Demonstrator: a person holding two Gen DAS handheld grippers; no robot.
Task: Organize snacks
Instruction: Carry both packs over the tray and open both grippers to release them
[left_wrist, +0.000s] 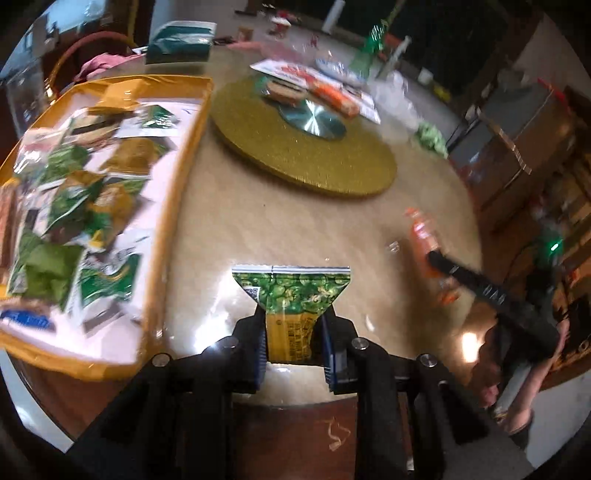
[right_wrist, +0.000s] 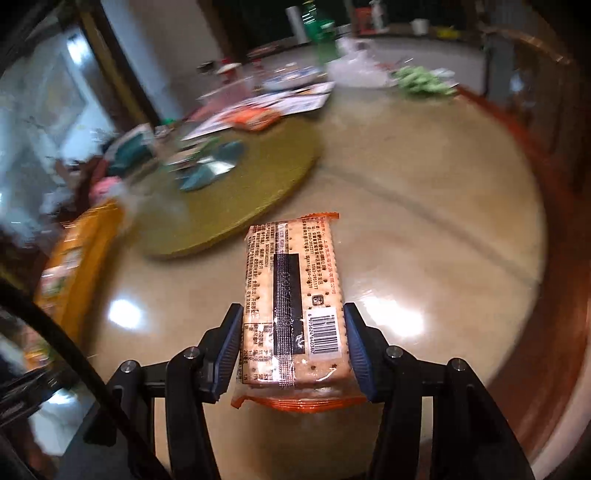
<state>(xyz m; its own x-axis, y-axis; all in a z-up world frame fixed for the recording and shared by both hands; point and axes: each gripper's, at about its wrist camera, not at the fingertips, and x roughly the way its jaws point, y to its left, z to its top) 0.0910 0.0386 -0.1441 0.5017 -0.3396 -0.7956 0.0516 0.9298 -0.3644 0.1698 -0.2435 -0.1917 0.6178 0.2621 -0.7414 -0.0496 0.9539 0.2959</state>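
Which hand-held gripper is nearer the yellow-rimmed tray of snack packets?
Left. The left hand-held gripper is just right of the yellow-rimmed tray; the right hand-held gripper is farther right, across the table.

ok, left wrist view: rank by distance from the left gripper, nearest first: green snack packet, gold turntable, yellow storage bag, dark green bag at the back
1. green snack packet: clamped in the left gripper, dead ahead.
2. yellow storage bag: to the left, its near corner beside the gripper.
3. gold turntable: ahead, mid-table.
4. dark green bag: far back, left of centre.
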